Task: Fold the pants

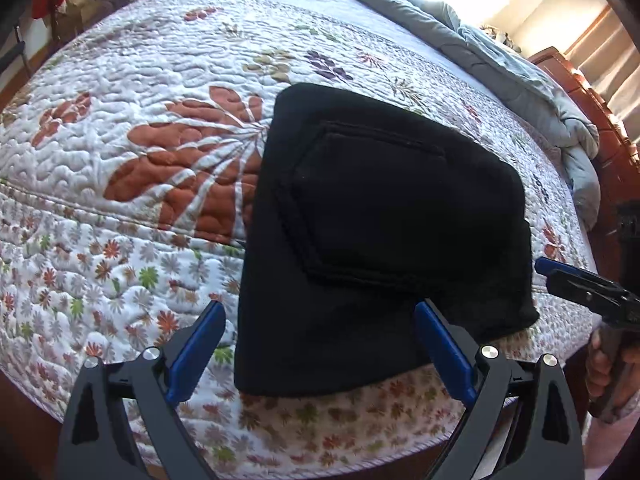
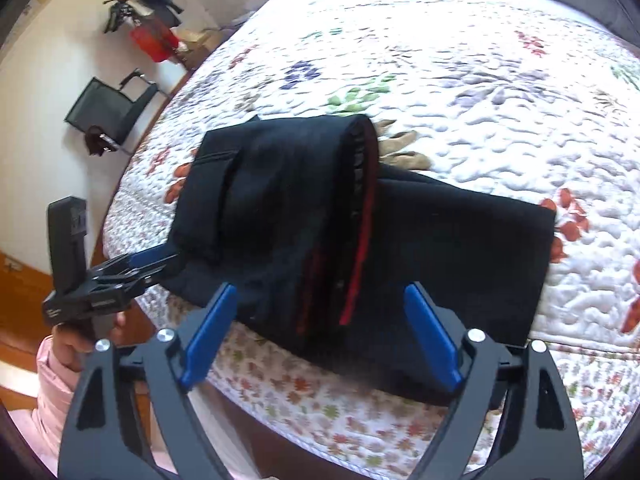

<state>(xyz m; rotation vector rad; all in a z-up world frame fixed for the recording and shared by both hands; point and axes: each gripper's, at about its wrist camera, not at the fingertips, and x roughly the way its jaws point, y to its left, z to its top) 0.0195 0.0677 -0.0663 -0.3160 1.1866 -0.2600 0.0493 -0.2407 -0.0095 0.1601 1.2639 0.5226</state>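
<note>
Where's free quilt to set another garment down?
Free: the wide quilt left of the folded pants, and the stretch beyond them toward the grey blanket. Tight: the near bed edge, where both open grippers flank the pants.

The right claw is wide open over the folded black pants on the flowery quilt. The left claw sits to its left.
</note>
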